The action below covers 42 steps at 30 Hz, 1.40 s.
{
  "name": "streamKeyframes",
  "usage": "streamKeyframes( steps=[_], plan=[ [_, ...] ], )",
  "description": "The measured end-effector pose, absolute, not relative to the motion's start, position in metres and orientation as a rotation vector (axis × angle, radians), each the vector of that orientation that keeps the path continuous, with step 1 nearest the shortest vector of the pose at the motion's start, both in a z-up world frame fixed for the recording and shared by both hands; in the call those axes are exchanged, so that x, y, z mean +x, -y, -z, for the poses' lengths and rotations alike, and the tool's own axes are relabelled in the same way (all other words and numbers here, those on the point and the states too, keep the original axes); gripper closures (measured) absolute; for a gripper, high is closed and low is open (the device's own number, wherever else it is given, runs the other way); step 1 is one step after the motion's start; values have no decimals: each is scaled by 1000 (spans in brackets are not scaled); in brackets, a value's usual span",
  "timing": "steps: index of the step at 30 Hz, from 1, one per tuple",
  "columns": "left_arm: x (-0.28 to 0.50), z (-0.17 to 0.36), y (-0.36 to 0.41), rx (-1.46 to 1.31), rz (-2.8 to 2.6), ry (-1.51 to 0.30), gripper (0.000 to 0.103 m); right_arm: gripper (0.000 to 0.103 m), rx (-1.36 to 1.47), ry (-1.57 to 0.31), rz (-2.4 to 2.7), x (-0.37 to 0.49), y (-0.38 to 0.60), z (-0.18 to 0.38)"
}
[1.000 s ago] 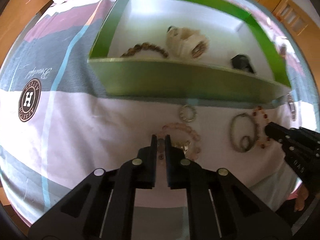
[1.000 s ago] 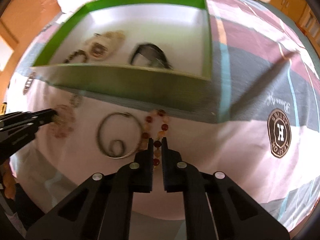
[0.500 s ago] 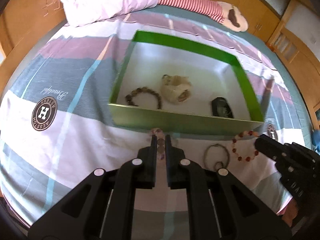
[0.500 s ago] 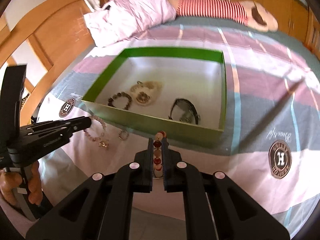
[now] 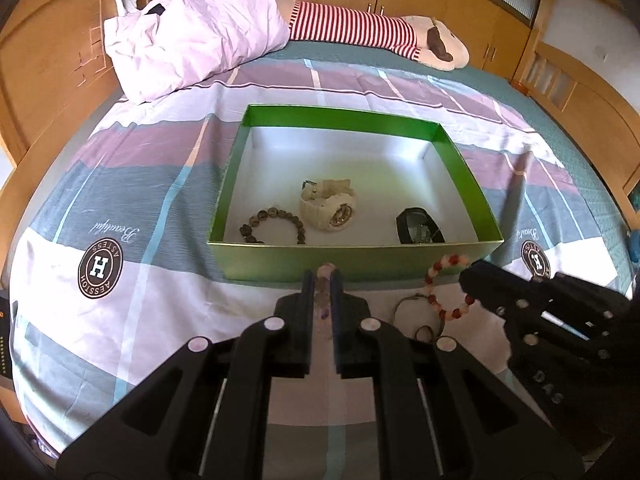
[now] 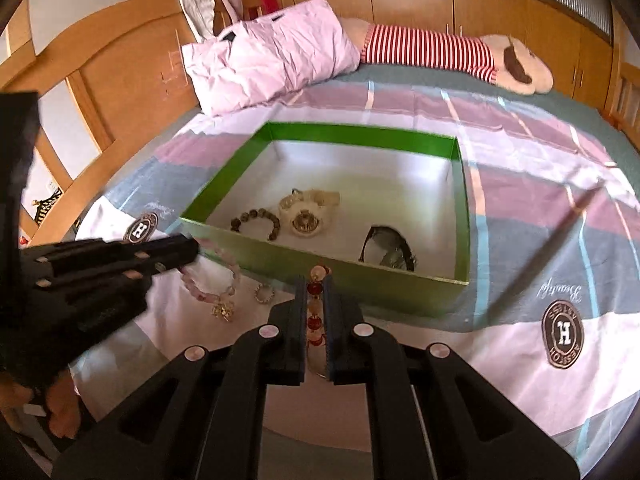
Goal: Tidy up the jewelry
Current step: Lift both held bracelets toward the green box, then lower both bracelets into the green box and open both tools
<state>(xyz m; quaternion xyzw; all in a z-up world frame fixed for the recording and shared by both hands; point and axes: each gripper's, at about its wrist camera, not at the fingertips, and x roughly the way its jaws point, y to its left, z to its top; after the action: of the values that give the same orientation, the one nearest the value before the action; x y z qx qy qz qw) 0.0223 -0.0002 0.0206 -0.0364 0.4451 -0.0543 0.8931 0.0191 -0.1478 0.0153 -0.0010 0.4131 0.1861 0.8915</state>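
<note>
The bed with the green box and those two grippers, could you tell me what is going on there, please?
A person is sorting jewelry into a green box on the bed, with a gripper in each hand. The left gripper is shut on a pink bracelet, and the right gripper is shut on a red bracelet; both are held just in front of the box. Inside lie a dark bracelet, a cream watch and a black watch. A metal bangle and a small ring remain on the sheet.

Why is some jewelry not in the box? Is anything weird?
Nothing looks broken. A thin metal bangle and a small beaded ring lie on the bedsheet, outside the green cardboard box. Each gripper holds a bracelet.
</note>
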Motion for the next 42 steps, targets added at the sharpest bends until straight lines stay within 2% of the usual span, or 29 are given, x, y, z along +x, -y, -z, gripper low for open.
streamKeyframes(
  steps=[28,36,42],
  plan=[
    [24,-15,7,-60,101,-939,95,96,6,-842,-388,14,151,-17],
    [17,-33,2,-101,106,-849,95,96,49,-665,-424,-4,156,-50],
    [23,-28,-11,-172,126,-891,95,96,81,-739,-405,7,161,-39]
  ],
)
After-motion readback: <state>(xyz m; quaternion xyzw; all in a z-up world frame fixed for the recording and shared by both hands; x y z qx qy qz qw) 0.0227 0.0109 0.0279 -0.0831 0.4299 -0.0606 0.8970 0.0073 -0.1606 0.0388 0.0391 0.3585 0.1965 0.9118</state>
